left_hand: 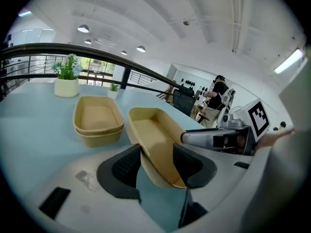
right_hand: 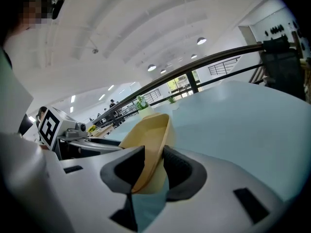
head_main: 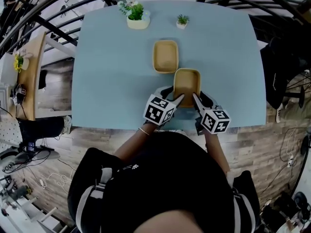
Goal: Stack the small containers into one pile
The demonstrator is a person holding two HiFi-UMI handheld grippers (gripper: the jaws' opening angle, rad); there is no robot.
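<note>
Two shallow tan plastic containers were found nested on the pale blue table, while the third matching container, pinched at its near rim by left gripper and right gripper, hung just beside them, not yet stacked.

Container by table front edge, right-front of nested pair (plant behind, at far edge).
</note>
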